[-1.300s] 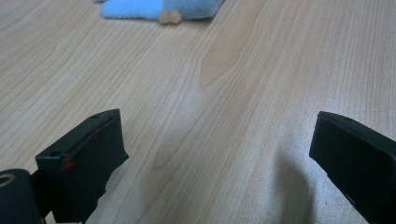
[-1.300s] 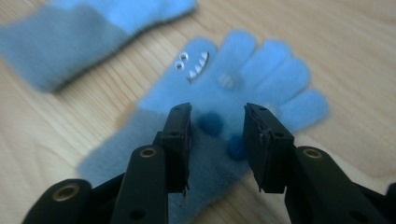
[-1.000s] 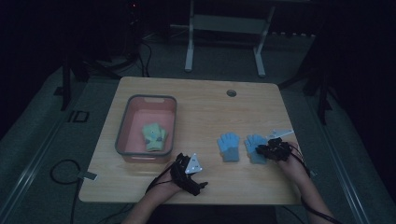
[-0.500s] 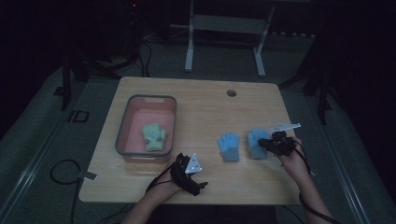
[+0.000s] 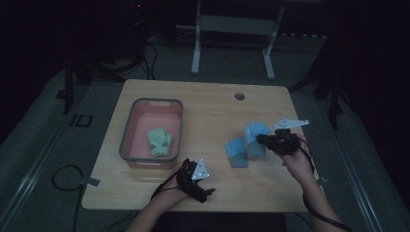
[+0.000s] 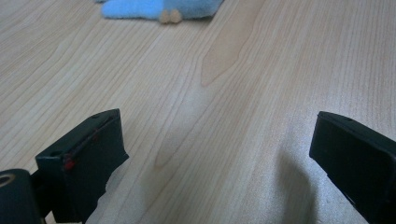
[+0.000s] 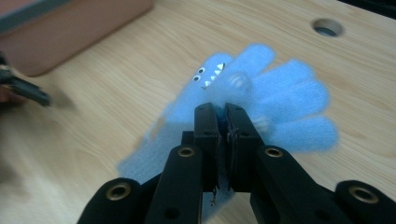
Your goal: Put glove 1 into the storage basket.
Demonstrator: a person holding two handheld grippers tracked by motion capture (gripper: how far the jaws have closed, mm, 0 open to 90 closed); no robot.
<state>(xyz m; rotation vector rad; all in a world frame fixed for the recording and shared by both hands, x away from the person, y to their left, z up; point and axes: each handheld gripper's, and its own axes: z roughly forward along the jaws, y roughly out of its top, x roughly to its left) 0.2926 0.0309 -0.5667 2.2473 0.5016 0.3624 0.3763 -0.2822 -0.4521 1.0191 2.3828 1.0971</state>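
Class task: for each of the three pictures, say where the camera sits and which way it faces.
High view: above the table, facing forward and down; both forearms, left gripper, right gripper.
Left gripper view: on that gripper, low over the wood; open jaws.
Right gripper view: on that gripper, looking down its shut jaws at the held glove.
Shared: right gripper and high views both show the bin.

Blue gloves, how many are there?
2. One blue glove lies flat on the table near the middle. The other blue glove is pinched in the right gripper, just right of the first. More could hide under the green gloves in the pink bin.
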